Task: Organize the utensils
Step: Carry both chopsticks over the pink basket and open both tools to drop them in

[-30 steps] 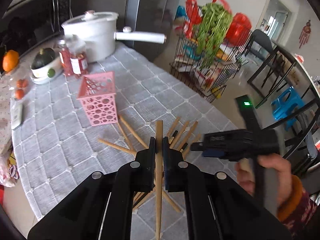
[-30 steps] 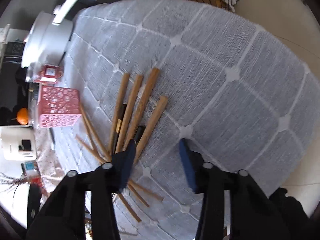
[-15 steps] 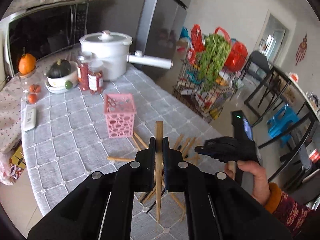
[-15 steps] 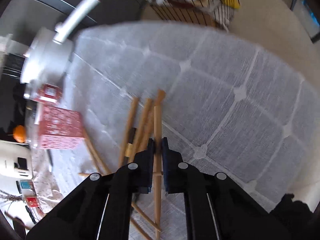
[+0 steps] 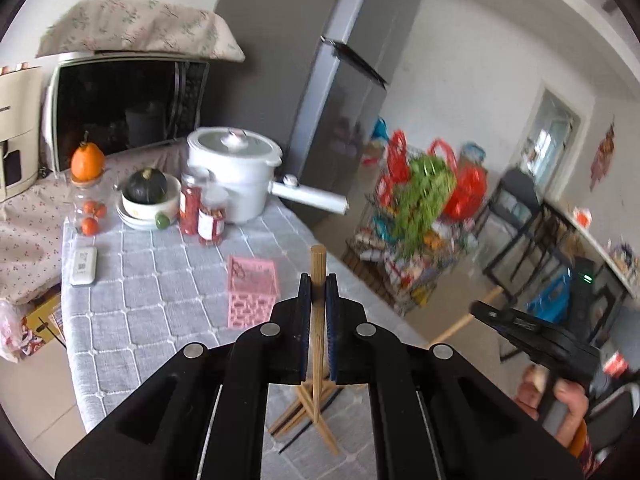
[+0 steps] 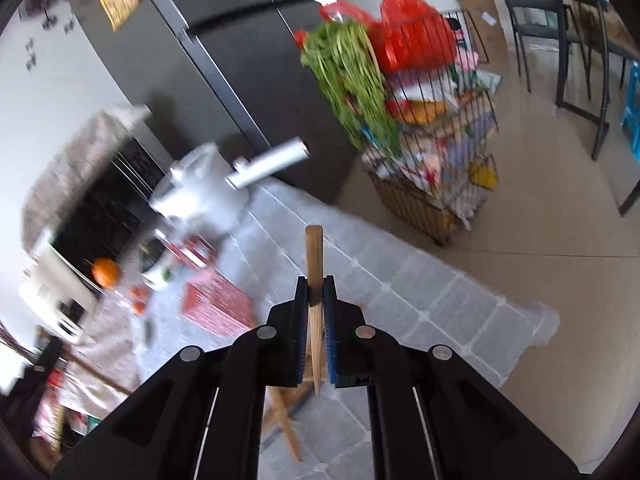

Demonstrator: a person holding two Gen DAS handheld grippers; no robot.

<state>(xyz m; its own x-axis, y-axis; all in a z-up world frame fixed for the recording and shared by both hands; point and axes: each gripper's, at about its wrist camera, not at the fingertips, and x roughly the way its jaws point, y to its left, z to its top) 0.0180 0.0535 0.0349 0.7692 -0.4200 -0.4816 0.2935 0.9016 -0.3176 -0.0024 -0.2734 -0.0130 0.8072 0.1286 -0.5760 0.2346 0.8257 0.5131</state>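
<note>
Wooden chopstick (image 5: 318, 322), quilted cloth tablecloth (image 5: 160, 292)

Basket (image 5: 252, 291) on table (image 5: 152, 304), before pot (image 5: 234, 174).

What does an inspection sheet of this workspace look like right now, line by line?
Surface: table under a grey quilted cloth.
Job's things: pink holder upright; loose chopsticks still piled on the cloth.
Clutter: white pot, two red jars, bowl with squash, remote.
Tools: left tool shut on a chopstick; right tool shut on another chopstick.
Cables: nothing seen.
Surroundings: fridge, wire rack, chairs.
</note>
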